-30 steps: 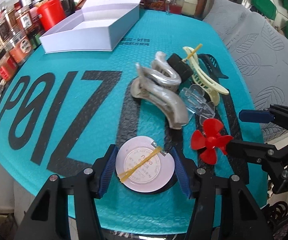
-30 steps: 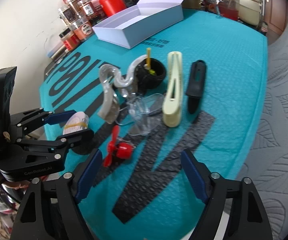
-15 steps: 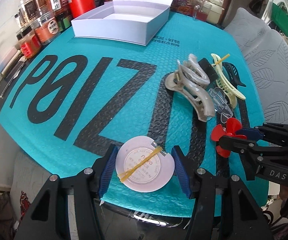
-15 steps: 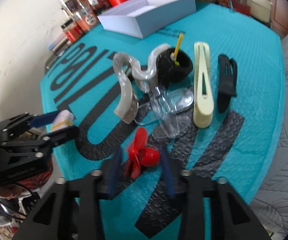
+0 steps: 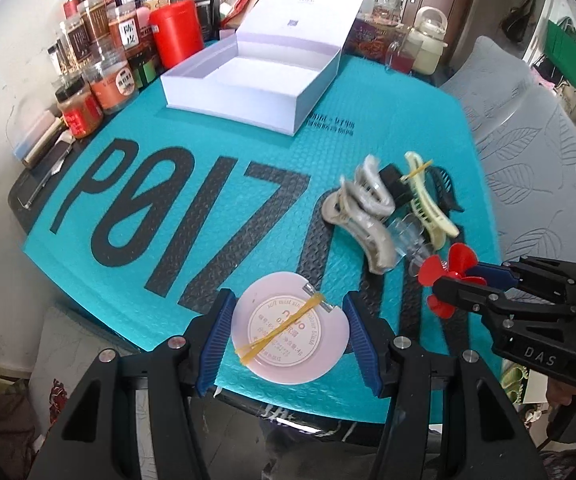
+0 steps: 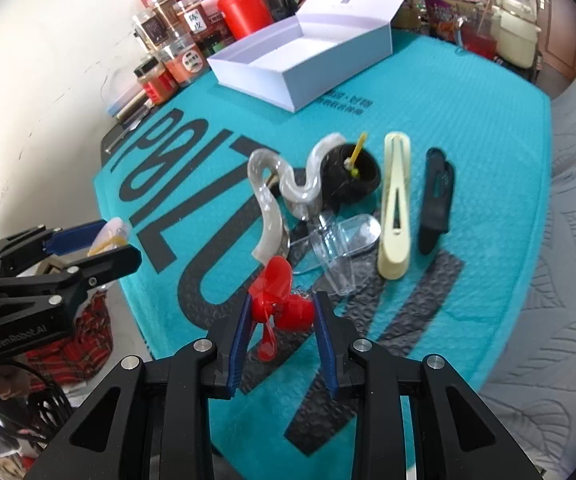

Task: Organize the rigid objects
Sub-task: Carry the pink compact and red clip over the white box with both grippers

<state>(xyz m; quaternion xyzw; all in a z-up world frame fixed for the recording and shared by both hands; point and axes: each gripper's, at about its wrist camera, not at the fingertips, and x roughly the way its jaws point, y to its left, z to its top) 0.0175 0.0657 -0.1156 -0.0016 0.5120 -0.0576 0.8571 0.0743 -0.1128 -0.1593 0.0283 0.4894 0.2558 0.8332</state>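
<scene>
My left gripper (image 5: 288,338) is shut on a round pale pink compact (image 5: 290,326) with a yellow rubber band across it, lifted above the teal mat (image 5: 207,152). My right gripper (image 6: 283,340) is shut on a small red fan propeller (image 6: 279,304), also raised off the mat; the propeller (image 5: 446,280) shows at the right of the left wrist view. On the mat lie a grey marbled hair claw (image 6: 265,204), a clear clip (image 6: 340,244), a black round piece (image 6: 354,176), a cream hair clip (image 6: 396,208) and a black clip (image 6: 438,196).
An open white box (image 5: 255,80) with its lid up stands at the far end of the mat. Jars and a red canister (image 5: 177,32) line the far left by the wall. A grey leaf-patterned cushion (image 5: 536,152) lies to the right.
My right gripper closed on the red propeller and lifted it. My left gripper rose with the pink compact still held, so the table looks farther away.
</scene>
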